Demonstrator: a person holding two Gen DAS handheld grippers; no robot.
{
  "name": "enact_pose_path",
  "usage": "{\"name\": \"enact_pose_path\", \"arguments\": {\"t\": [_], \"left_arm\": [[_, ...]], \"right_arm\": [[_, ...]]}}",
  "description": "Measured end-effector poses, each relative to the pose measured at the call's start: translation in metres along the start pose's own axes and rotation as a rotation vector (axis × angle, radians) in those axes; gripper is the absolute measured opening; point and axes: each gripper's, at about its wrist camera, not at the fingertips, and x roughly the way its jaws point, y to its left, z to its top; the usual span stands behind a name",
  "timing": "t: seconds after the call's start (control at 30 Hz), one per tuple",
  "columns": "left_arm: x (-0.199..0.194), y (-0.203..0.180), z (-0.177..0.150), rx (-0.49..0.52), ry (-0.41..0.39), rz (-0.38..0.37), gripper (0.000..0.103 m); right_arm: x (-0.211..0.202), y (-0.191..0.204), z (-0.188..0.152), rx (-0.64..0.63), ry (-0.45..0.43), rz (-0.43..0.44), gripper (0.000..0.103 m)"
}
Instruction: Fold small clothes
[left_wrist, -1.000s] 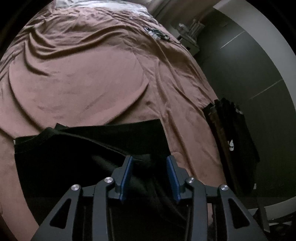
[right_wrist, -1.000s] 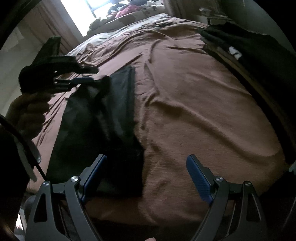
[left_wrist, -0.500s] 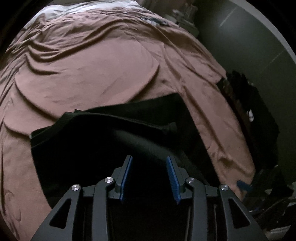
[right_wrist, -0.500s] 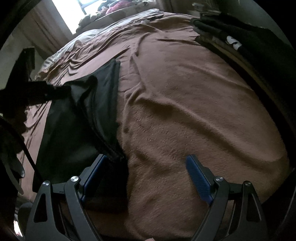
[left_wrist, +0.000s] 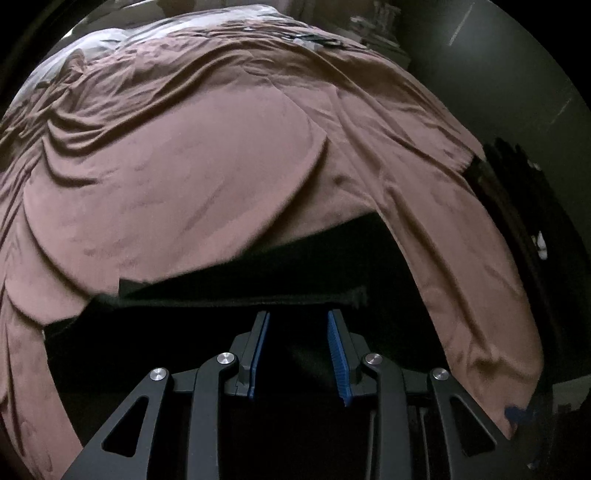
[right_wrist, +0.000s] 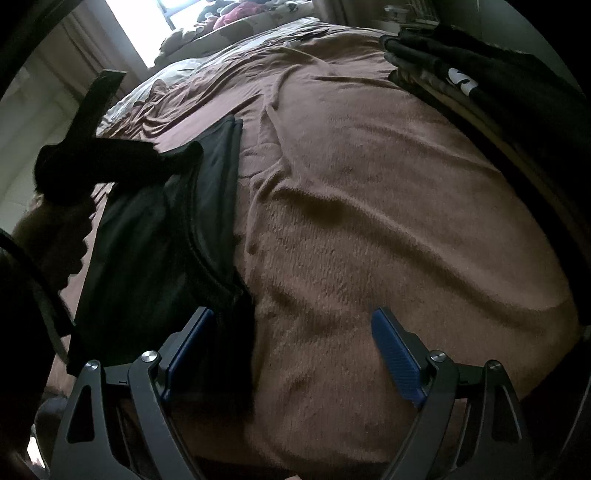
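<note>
A black garment (right_wrist: 155, 236) lies on the brown blanket (right_wrist: 369, 206) at the left of the right wrist view. In the left wrist view it (left_wrist: 332, 266) fills the lower middle. My left gripper (left_wrist: 297, 317) is shut on a fold of the black garment and holds it raised off the blanket; it also shows in the right wrist view (right_wrist: 173, 157) pinching the cloth. My right gripper (right_wrist: 291, 328) is open and empty, low over the blanket, its left finger (right_wrist: 192, 332) beside the garment's near edge.
A dark stack of clothes with a white mark (right_wrist: 472, 74) lies at the blanket's right edge, also in the left wrist view (left_wrist: 517, 206). Pillows and a bright window (right_wrist: 177, 22) are at the far end. A dark wall (left_wrist: 517, 74) stands on the right.
My left gripper has lifted the black garment's fold higher and carried it across over the rest of the garment. My right gripper has stayed open and shifted slightly toward the garment's near edge.
</note>
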Motion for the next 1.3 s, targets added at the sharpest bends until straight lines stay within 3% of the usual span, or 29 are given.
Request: {"name": "enact_pose_path", "arguments": {"t": [0.1, 0.23, 0.43, 0.6, 0.9, 1.3], "left_arm": [[-0.003, 0.002, 0.003, -0.024, -0.005, -0.008, 0.033], [-0.018, 0.007, -0.007, -0.025, -0.011, -0.016, 0.033], [-0.039, 0.025, -0.030, -0.068, 0.008, -0.044, 0.034], [-0.055, 0.046, -0.054, -0.116, 0.019, -0.043, 0.034], [-0.076, 0.080, -0.102, -0.204, 0.045, -0.053, 0.034], [-0.094, 0.096, -0.166, -0.334, 0.091, -0.117, 0.034]], "right_arm": [[-0.005, -0.001, -0.004, -0.001, -0.004, 0.005, 0.084], [-0.015, -0.006, -0.007, 0.014, -0.012, 0.037, 0.071], [-0.022, -0.012, -0.008, 0.067, -0.019, 0.170, 0.054], [-0.015, -0.023, -0.008, 0.137, 0.005, 0.257, 0.046], [0.001, -0.031, -0.010, 0.224, 0.052, 0.382, 0.045], [0.008, -0.034, -0.028, 0.287, 0.086, 0.400, 0.042]]}}
